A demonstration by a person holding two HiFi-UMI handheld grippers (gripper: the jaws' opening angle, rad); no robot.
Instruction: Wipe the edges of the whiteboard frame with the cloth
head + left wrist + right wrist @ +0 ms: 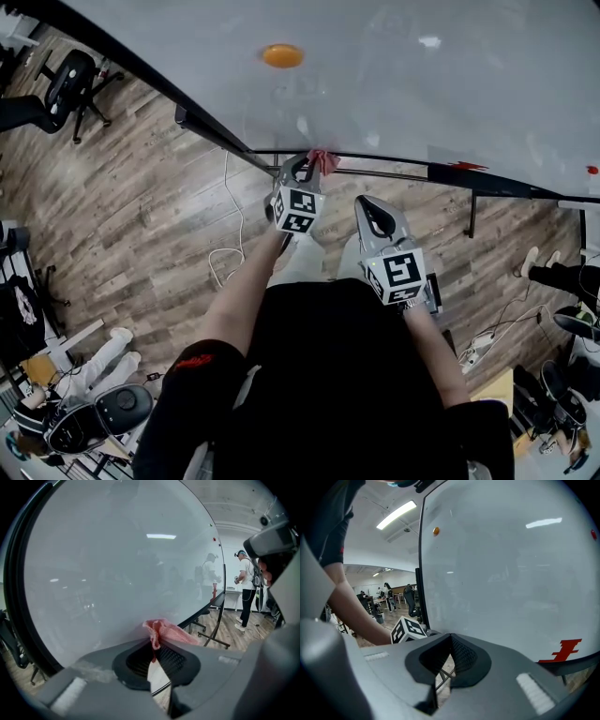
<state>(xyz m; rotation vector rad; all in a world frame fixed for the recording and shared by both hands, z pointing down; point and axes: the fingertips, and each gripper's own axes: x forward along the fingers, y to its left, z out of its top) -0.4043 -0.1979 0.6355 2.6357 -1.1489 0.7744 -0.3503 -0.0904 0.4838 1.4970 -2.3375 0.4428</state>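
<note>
Head view shows the left gripper (302, 169) with its jaws shut tight on the pink cloth (324, 160), right at the bottom edge of the whiteboard frame (394, 172). The right gripper (368, 208) has its jaws closed on nothing. I think most edges are left to wipe.
</note>
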